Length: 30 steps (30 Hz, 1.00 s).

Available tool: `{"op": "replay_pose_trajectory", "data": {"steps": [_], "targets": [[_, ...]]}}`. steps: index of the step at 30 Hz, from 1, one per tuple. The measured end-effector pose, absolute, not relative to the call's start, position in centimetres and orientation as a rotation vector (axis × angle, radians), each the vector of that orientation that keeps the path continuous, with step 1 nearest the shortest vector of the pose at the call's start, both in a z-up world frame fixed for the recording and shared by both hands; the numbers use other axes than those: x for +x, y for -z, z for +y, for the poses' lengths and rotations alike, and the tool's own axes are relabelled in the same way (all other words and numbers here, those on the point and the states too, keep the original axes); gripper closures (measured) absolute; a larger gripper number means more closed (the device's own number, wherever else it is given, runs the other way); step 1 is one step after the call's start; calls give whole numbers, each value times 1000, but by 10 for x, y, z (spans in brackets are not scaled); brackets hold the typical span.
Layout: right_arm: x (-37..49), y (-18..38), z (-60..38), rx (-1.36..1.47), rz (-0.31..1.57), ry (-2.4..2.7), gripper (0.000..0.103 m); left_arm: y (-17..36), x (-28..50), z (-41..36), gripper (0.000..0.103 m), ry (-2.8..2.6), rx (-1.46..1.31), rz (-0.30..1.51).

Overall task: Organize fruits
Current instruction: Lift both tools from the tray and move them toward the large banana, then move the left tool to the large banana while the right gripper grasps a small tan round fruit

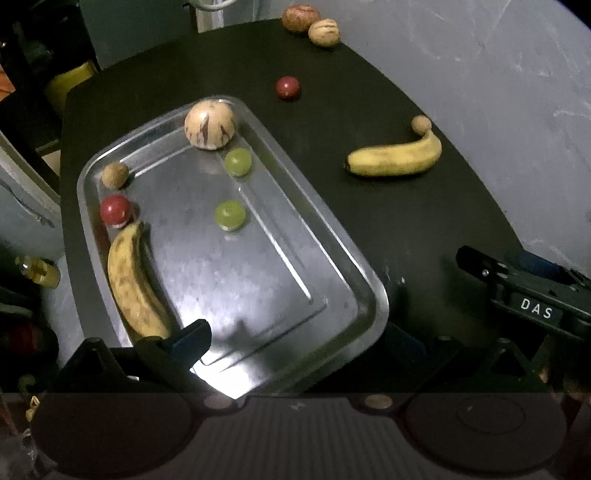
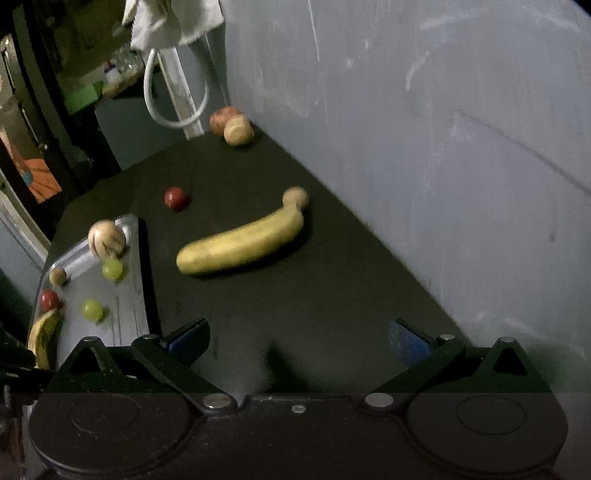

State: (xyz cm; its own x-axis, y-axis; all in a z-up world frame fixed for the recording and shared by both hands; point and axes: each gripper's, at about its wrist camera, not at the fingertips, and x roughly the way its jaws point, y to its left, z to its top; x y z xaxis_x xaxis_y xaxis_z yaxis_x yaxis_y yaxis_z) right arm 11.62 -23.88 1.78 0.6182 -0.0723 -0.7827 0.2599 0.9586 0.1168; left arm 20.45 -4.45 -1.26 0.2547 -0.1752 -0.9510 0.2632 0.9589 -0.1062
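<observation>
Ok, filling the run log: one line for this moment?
left gripper: open, over tray | right gripper: open, facing banana on table | nothing held

A dark table [image 1: 388, 229] with a rounded edge stands against a pale grey wall and carries a rectangular metal tray [image 1: 343, 291] on its left part. Directly on the tabletop to the right of the tray lies a yellow banana [image 1: 397, 157] with a small tan round fruit [image 1: 421, 123] touching its far tip, and a small red fruit [image 1: 287, 88] sits alone between the tray and the far edge. At the far edge, close to the wall, a reddish-brown fruit [image 1: 301, 17] and a pale tan fruit [image 1: 324, 32] rest touching each other.
</observation>
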Motion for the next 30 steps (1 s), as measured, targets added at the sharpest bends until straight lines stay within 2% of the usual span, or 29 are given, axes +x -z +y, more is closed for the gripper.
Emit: {"op": "replay_pose_trajectory", "data": {"steps": [5,15,21,30], "targets": [[133,-26,-250,230,834,184,1,11,216,-50,1,322,102,1219],[183,-37,-268,277,788,165,1,11,239,-85,1,467,319,989],[211,-32,-264,236,800,156,8,18,256,-104,1,532,359,925],[250,-18,-265,207,854,127,24,37,272,-129,1,638,459,843]]}}
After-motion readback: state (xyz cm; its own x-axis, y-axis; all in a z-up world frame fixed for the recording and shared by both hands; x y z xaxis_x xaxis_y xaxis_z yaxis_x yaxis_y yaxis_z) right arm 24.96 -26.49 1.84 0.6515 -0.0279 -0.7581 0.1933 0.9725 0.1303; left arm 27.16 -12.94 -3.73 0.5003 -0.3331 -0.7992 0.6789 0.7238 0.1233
